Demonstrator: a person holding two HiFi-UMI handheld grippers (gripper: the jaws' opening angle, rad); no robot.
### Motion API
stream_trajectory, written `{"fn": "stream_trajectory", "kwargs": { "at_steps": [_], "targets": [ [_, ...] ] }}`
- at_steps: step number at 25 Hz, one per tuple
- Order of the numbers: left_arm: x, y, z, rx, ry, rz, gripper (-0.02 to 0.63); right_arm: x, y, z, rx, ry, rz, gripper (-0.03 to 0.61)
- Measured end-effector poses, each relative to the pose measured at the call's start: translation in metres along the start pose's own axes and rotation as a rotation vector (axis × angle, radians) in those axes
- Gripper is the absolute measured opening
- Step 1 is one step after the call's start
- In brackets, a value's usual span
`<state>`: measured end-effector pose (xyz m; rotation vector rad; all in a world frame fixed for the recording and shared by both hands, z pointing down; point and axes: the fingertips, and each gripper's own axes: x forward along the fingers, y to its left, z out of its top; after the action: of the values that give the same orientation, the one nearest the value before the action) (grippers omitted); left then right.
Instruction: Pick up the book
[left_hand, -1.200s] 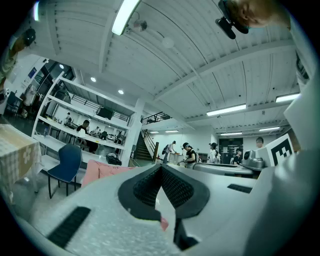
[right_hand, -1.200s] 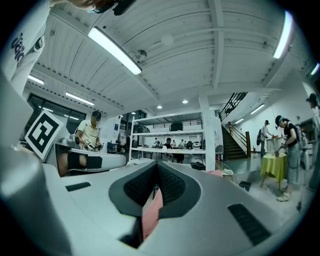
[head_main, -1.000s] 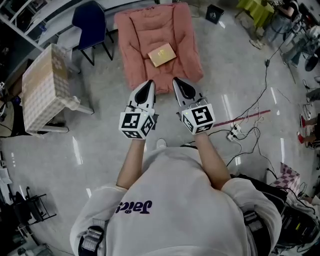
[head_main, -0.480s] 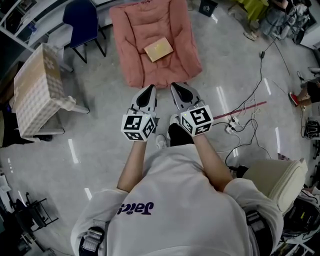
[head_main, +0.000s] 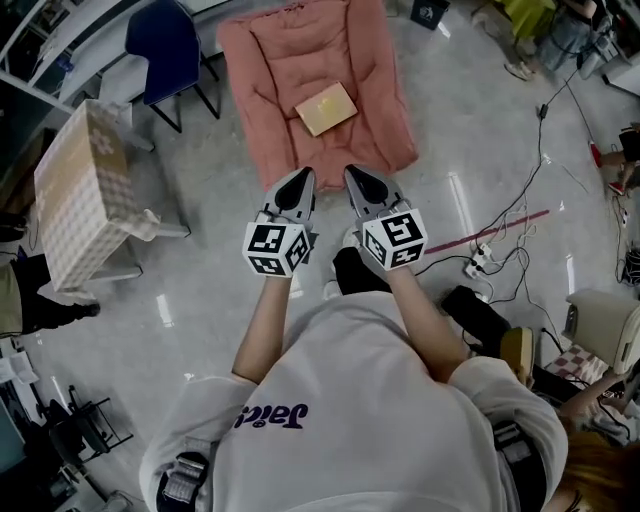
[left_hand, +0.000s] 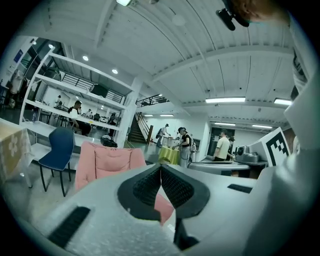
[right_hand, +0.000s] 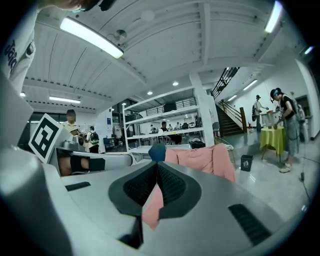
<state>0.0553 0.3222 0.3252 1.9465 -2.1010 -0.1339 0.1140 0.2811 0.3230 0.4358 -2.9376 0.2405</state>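
Observation:
A tan book (head_main: 325, 108) lies flat on the seat of a pink cushioned lounge chair (head_main: 270, 60) at the top of the head view. My left gripper (head_main: 300, 177) and right gripper (head_main: 356, 174) are held side by side just short of the chair's front edge, both pointing at it. Each is shut with nothing between its pads. In the left gripper view the pink chair (left_hand: 107, 162) shows beyond the shut left gripper (left_hand: 160, 169). The right gripper view shows the chair (right_hand: 202, 157) past the shut right gripper (right_hand: 157, 167). The book is hidden in both gripper views.
A blue chair (head_main: 165, 45) and a table with a checked cloth (head_main: 80, 185) stand left of the pink chair. Cables and a power strip (head_main: 490, 255) lie on the floor at right. A small black bin (head_main: 430, 10) sits behind the chair. People stand in the background.
The view has shifted slightly, with the pink chair and book now a little lower in the picture. Both grippers stay shut and side by side, their tips close to the chair's front edge.

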Motion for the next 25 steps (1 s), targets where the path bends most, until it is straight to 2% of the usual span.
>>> {"fn": "stream_trajectory", "kwargs": {
  "at_steps": [12, 19, 25],
  "targets": [
    [0.160, 0.046, 0.014, 0.051, 0.090, -0.017, 0.017, 0.101, -0.129, 0.011, 0.118, 0.035, -0.011, 0.014],
    [0.209, 0.059, -0.001, 0.070, 0.166, -0.051, 0.017, 0.135, -0.171, 0.003, 0.139, 0.070, -0.015, 0.014],
    [0.241, 0.093, -0.030, 0.091, 0.291, -0.098, 0.017, 0.158, -0.194, -0.035, 0.189, 0.148, -0.069, 0.015]
  ]
}}
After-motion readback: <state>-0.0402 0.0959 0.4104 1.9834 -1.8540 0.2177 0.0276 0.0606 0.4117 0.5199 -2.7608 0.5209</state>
